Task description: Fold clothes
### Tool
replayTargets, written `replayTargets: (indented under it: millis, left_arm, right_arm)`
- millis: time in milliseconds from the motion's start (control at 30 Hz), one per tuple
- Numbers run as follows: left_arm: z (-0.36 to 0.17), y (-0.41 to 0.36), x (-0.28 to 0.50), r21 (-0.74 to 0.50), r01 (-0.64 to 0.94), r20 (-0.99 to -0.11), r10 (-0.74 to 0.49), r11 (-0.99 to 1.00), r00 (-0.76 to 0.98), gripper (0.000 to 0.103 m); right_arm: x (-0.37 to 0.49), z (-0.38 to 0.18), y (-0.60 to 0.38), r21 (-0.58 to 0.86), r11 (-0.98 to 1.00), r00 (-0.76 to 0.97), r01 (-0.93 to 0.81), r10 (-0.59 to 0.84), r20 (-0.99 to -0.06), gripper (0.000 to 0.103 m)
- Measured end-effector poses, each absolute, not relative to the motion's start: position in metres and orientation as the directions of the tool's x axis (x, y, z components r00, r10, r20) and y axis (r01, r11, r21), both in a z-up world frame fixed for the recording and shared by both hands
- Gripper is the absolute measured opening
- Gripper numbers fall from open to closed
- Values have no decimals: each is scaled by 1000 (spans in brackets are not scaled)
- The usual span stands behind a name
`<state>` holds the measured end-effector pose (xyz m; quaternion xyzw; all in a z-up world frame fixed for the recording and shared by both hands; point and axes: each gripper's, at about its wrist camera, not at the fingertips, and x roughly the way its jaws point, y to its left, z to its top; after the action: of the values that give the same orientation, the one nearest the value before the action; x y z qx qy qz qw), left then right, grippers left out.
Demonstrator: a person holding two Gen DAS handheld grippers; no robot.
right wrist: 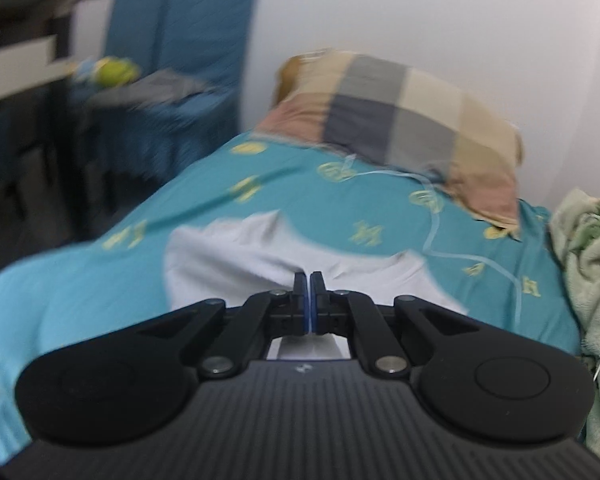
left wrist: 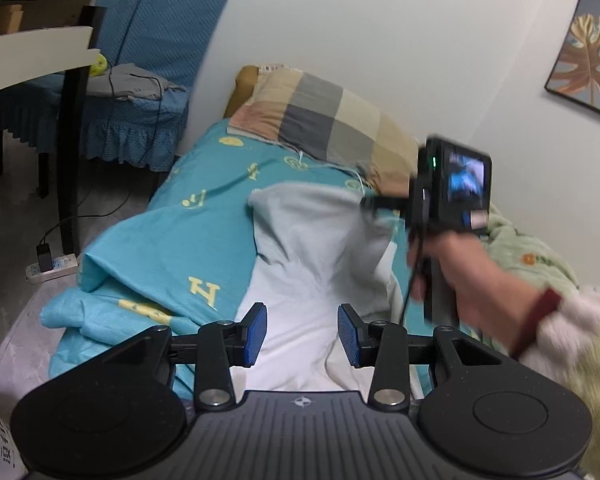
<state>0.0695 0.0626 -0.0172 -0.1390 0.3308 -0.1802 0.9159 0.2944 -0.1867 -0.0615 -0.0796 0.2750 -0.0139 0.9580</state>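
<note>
White garment (left wrist: 320,248) pinched in right claw (right wrist: 310,280); left claw (left wrist: 302,330) spread, empty.

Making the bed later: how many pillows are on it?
1: a checked pillow at the bed's head against the wall, beyond the white garment. Others may be hidden.

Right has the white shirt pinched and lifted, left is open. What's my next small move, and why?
Probably close the left gripper on the white shirt lying between its open fingers. The right gripper is shut on one raised edge only, so the rest sags on the teal bedsheet.
</note>
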Motion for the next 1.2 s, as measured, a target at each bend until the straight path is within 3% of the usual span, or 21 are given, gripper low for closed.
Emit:
replayTargets:
  millis: [167, 300, 400, 567, 733, 867, 1033, 1200]
  left_arm:
    - [-37, 45, 81, -351, 249, -612, -423, 902, 668, 42]
    - [-56, 35, 95, -338, 249, -651, -417, 908, 635, 42]
    - [-66, 33, 105, -332, 241, -672, -407, 912, 619, 42]
    - [-69, 33, 108, -320, 231, -678, -392, 919, 622, 42]
    - [-60, 38, 95, -305, 227, -661, -377, 925, 649, 42]
    - [-47, 38, 78, -278, 240, -642, -366, 930, 674, 42]
    - [-30, 36, 60, -257, 261, -618, -365, 931, 696, 45]
    - [-17, 35, 42, -214, 293, -645, -360, 932, 674, 50]
  right_arm:
    - [350, -90, -242, -89, 986, 812, 139, -165, -560, 4]
    - [375, -134, -268, -7, 983, 770, 186, -150, -620, 4]
    - [368, -151, -273, 57, 982, 787, 178, -107, -608, 6]
    - [304, -120, -261, 73, 987, 794, 142, -70, -604, 12]
    - [238, -87, -249, 85, 991, 798, 106, -34, -601, 58]
    - [185, -60, -239, 94, 993, 801, 76, -5, -598, 59]
    - [104, -35, -229, 144, 985, 752, 98, 21, -659, 59]
    - [21, -26, -217, 154, 985, 767, 83, 35, -640, 59]
